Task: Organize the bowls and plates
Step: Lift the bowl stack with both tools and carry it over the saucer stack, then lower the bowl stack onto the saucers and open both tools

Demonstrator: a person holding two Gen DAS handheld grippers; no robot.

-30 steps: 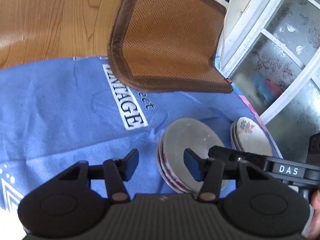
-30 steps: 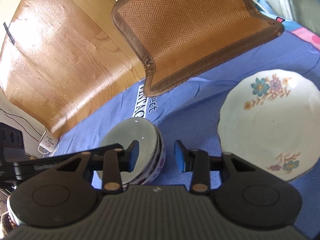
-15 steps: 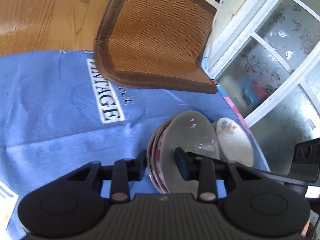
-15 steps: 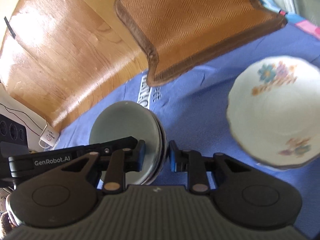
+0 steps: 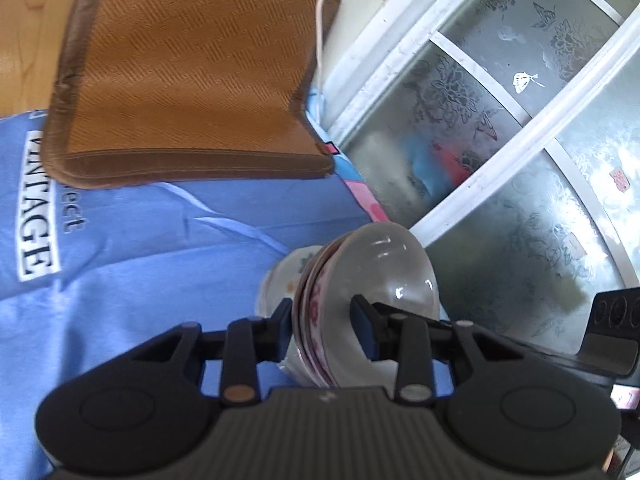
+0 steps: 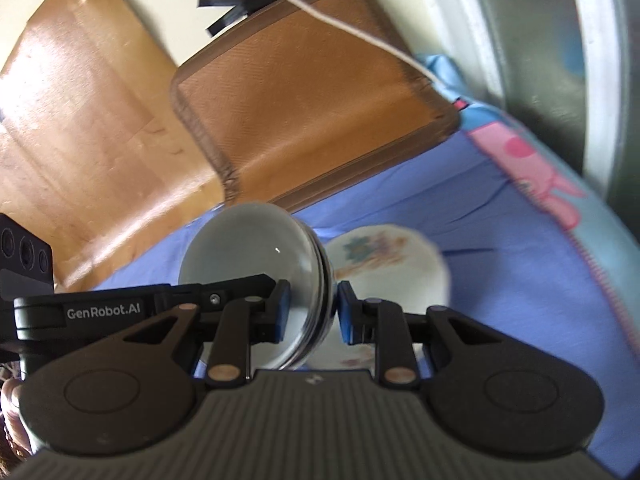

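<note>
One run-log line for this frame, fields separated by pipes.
left gripper: shut on bowl stack | right gripper: shut on bowl stack | floral plate: beneath, on blue cloth

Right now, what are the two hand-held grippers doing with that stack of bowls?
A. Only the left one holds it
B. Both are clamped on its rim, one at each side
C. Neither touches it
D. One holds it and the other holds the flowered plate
B: the left hand-held gripper and the right hand-held gripper each pinch the rim of the bowl stack, while the flowered plate lies ungripped on the blue cloth.
</note>
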